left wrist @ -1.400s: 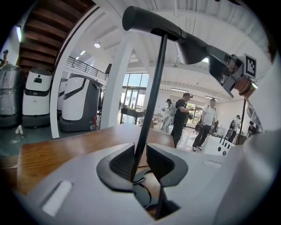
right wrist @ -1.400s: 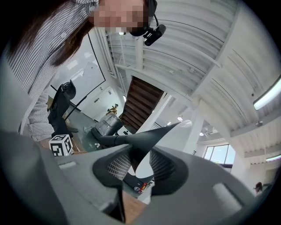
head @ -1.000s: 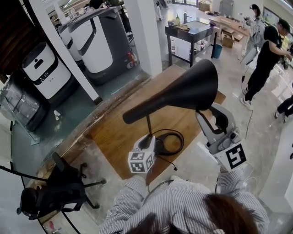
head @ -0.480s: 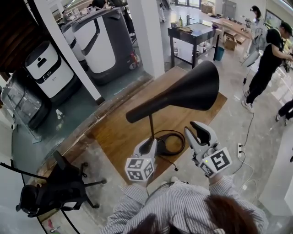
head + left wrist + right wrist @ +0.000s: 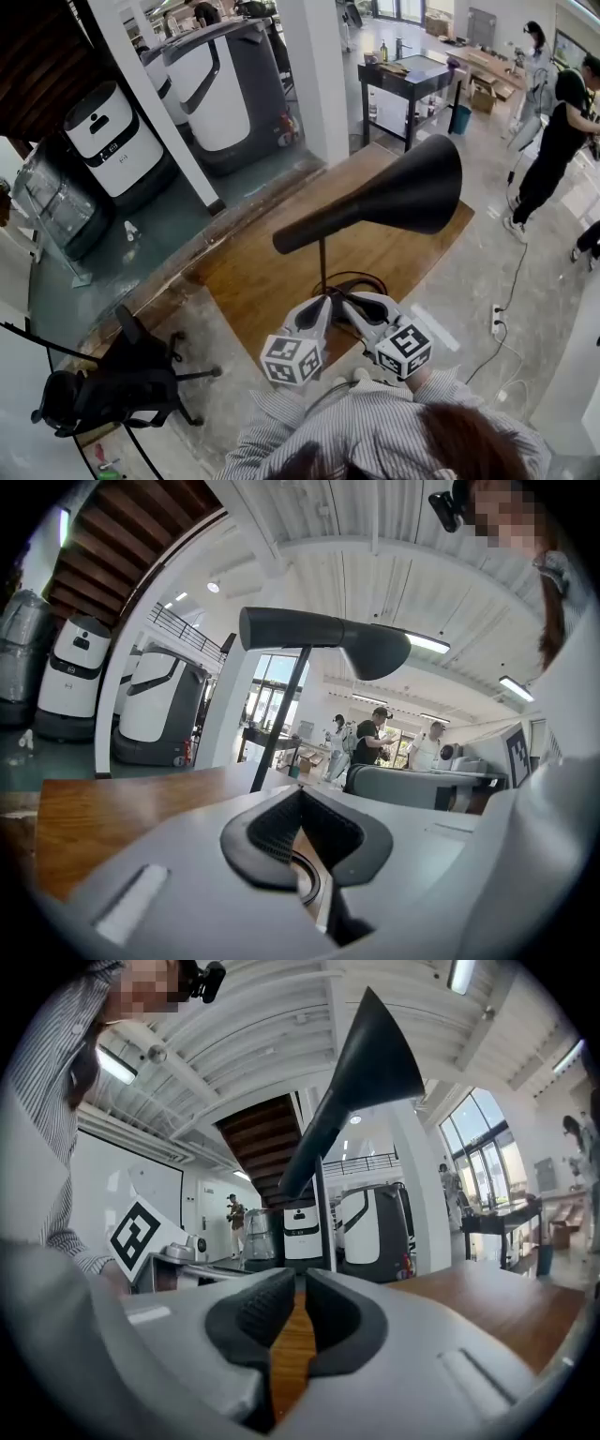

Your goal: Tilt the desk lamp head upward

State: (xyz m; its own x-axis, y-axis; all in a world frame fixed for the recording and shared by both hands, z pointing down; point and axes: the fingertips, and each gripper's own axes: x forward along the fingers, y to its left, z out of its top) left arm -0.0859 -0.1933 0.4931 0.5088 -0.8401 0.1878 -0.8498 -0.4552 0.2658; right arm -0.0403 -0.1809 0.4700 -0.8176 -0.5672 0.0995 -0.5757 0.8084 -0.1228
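The black desk lamp stands on the wooden table [image 5: 246, 272]. Its cone head [image 5: 394, 199] slopes up to the right on a thin stem [image 5: 322, 267], over a base ringed by a coiled cable [image 5: 361, 279]. Both grippers sit low at the table's near edge, in front of the base and side by side. My left gripper [image 5: 323, 303] is shut with nothing between its pads. My right gripper [image 5: 345, 306] is shut and empty too. The left gripper view shows the head [image 5: 319, 635] above the shut jaws [image 5: 302, 794]. The right gripper view shows it [image 5: 361, 1063] high over its jaws [image 5: 305, 1279].
Large white-and-black machines [image 5: 230, 84] [image 5: 108, 136] stand behind the table beside a white pillar [image 5: 323, 75]. A black office chair [image 5: 122, 384] is at the lower left. A dark side table [image 5: 412, 75] and a person [image 5: 562, 122] are at the back right. A power strip [image 5: 494, 319] lies on the floor.
My right gripper has come down from the wide end of the lamp head to the table edge beside the left gripper, and its jaws have closed. The lamp head keeps its upward slope.
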